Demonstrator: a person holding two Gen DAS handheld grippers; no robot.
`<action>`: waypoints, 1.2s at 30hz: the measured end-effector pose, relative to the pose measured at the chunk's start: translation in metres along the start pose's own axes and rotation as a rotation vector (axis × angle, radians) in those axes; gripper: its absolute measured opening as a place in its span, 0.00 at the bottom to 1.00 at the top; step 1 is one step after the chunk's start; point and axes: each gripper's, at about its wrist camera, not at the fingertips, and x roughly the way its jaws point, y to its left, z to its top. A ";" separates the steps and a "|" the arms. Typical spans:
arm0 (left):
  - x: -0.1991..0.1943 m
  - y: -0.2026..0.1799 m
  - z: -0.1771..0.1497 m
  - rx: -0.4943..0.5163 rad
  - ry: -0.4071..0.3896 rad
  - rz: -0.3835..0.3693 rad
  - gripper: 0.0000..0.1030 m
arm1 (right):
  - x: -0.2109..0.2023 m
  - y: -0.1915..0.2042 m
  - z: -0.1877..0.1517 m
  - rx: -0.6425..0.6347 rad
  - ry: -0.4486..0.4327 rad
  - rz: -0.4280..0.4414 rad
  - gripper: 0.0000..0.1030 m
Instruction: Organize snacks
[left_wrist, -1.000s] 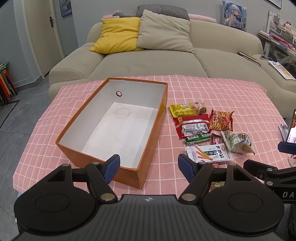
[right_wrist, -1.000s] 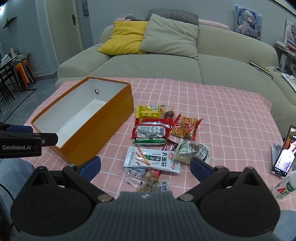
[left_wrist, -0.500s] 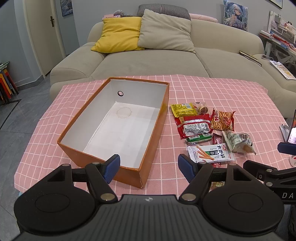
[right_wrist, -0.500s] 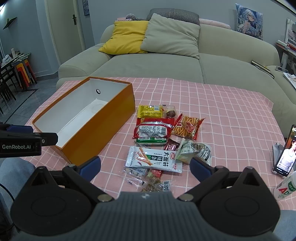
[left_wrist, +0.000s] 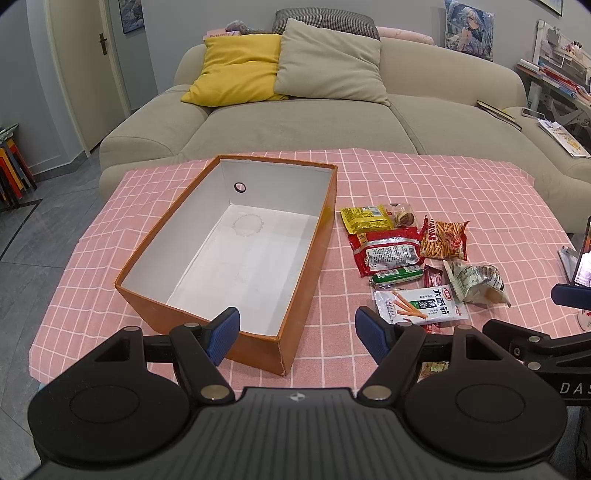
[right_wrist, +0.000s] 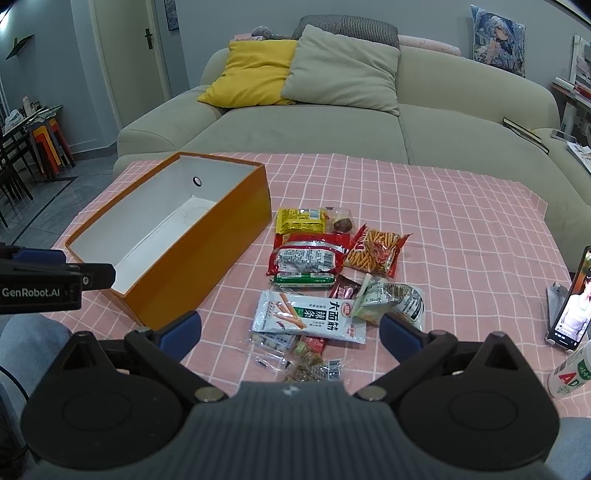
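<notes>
Legible writing: "GenRobot.AI" on the left gripper (left_wrist: 297, 328) body as seen from the right wrist view; "DAS" on the right gripper (right_wrist: 290, 330) body at the left view's edge; "AD" in red on a white bottle (right_wrist: 570, 373) at the right table edge.

The white snack packet (right_wrist: 308, 315) carries large Chinese characters and a red round logo. The other packs' print is too small to read.

Snacks lie in a loose cluster on the pink checked tablecloth (left_wrist: 424, 184), just right of the orange box (left_wrist: 317, 254): yellow packet (left_wrist: 365, 218), red packet with clear window (left_wrist: 388, 254), orange stick-snack bag (left_wrist: 443, 240), green sausage-shaped pack (left_wrist: 397, 276), crumpled clear bag (left_wrist: 476, 282), small wrapped items nearest the right gripper.

The box is open-topped, white inside, with nothing in it and a round hole in its far wall.

Both pairs of fingers are spread wide, gripping nothing, above the near table edge.

Bare cloth lies beyond the snacks. A phone (right_wrist: 570, 299) stands propped at far right.
</notes>
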 end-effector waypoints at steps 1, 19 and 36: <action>0.000 0.000 0.000 0.000 0.001 0.000 0.82 | 0.001 0.000 0.000 0.001 0.001 0.001 0.96; 0.000 -0.001 0.000 0.002 0.004 0.000 0.82 | 0.002 -0.002 -0.001 0.004 0.004 0.001 0.96; 0.009 -0.011 0.008 0.003 0.018 -0.158 0.59 | 0.018 -0.022 -0.002 0.029 0.033 -0.002 0.96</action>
